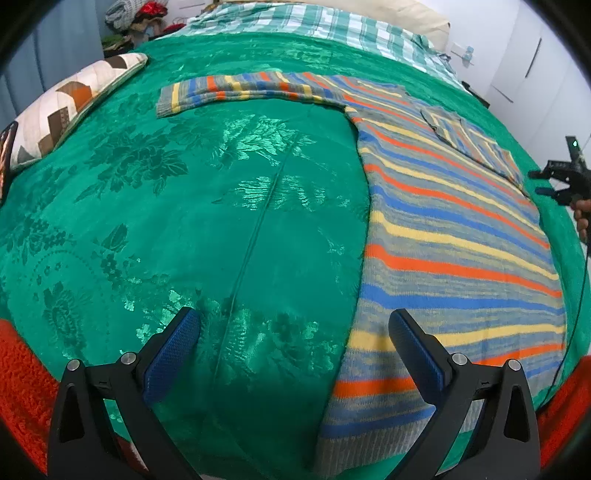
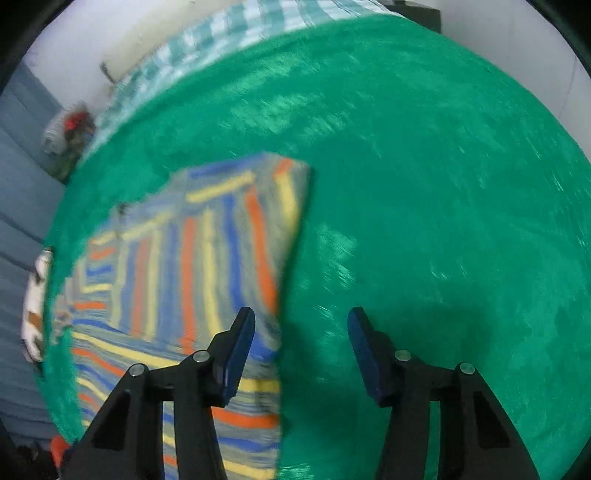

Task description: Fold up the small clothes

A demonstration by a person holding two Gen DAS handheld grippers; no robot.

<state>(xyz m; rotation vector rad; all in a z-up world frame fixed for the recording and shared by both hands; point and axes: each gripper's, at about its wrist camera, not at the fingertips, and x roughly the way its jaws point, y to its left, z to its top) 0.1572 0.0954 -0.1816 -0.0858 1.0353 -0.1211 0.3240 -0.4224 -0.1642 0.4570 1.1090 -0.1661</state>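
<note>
A striped knit sweater [image 1: 454, 229] in grey, orange, blue and yellow lies flat on the green bedspread [image 1: 207, 221]. One sleeve [image 1: 243, 90] stretches out to the left; the other sleeve [image 1: 476, 144] is folded over the body. My left gripper [image 1: 293, 328] is open and empty above the sweater's left edge near the hem. My right gripper [image 2: 301, 325] is open and empty, straddling the sweater's [image 2: 192, 266] right edge; it also shows at the far right of the left wrist view [image 1: 550, 182].
A patterned cushion [image 1: 70, 110] lies at the bed's left edge. A checked green-and-white sheet [image 1: 317, 26] and a pillow lie at the head. A pile of clothes [image 1: 136, 16] sits beyond the bed. An orange fleece [image 1: 22, 387] lies at the near edge.
</note>
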